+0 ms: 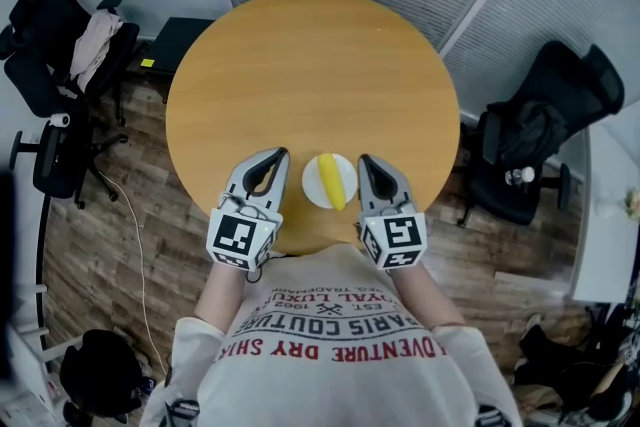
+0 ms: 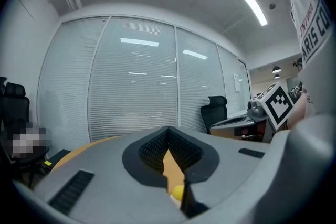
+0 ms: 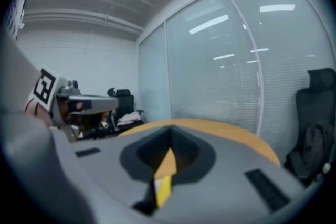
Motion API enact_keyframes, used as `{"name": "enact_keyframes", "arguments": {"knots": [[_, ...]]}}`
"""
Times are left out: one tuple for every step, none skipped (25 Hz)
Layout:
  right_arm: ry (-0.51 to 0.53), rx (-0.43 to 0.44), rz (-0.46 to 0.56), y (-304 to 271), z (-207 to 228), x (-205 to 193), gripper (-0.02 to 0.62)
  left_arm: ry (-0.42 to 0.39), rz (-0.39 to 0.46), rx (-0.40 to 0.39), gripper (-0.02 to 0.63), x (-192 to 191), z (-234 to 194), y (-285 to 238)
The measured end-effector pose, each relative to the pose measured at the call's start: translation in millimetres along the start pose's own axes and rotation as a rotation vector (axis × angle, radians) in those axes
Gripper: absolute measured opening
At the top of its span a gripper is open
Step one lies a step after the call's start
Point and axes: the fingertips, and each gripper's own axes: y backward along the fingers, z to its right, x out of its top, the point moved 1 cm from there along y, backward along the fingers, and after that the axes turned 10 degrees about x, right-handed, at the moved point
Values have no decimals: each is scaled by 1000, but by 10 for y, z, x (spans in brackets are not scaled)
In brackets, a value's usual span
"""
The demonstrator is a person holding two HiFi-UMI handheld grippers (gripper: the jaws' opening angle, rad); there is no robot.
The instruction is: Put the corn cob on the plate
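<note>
In the head view a yellow corn cob [image 1: 331, 181] lies on a small white plate [image 1: 311, 187] near the front edge of a round wooden table [image 1: 300, 65]. My left gripper [image 1: 277, 156] rests just left of the plate, shut and holding nothing. Just right of the plate sits my right gripper [image 1: 364, 161], also shut and holding nothing. In the left gripper view the jaws [image 2: 168, 129] meet at the tip, and a bit of the corn cob [image 2: 178, 193] shows through the gap behind them. The right gripper view shows the same closed jaws [image 3: 170, 131], with a strip of the corn cob [image 3: 163, 190] below.
Black office chairs stand on the wooden floor, one to the table's left [image 1: 60, 45] and one to its right [image 1: 545, 135]. A white desk [image 1: 610, 215] is at far right, and a dark bag [image 1: 100, 370] lies on the floor at lower left. Glass walls with blinds run behind the table.
</note>
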Motion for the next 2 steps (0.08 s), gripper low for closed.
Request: {"name": "enact_keyframes", "arguments": {"knots": [[-1,3,-3,-3,0,-13,29,1,-1,0,34,-7,1,-7],[-2,5,-6,-5,1,-26,29,1,-1,0,34,-15,3,-14]]}}
